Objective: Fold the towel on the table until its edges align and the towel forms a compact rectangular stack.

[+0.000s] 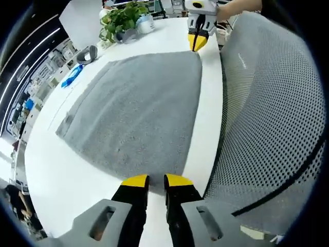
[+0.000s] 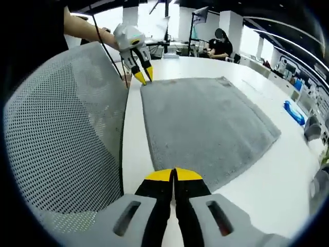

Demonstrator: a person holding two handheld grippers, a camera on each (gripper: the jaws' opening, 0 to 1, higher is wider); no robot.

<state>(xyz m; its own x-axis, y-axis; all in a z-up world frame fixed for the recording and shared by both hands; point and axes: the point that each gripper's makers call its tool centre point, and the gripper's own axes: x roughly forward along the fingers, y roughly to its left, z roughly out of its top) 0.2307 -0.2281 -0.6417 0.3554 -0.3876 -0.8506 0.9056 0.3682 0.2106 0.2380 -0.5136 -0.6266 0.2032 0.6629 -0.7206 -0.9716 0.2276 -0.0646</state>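
The towel (image 1: 139, 110) lies flat and unfolded on the desk (image 1: 72, 175); every fold remains. Left tongs (image 1: 157, 180) slightly apart, right tongs (image 2: 174, 175) together, at adjacent corners.

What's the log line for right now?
towel: flat, unfolded | left gripper: open, at near corner | right gripper: shut at opposite corner | mesh chair back beside table

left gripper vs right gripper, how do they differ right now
The left gripper has a gap between its yellow tips at its near corner of the towel; the right gripper has its tips pressed together at its corner. Both have yellow tips and sit at corners along the same towel edge.
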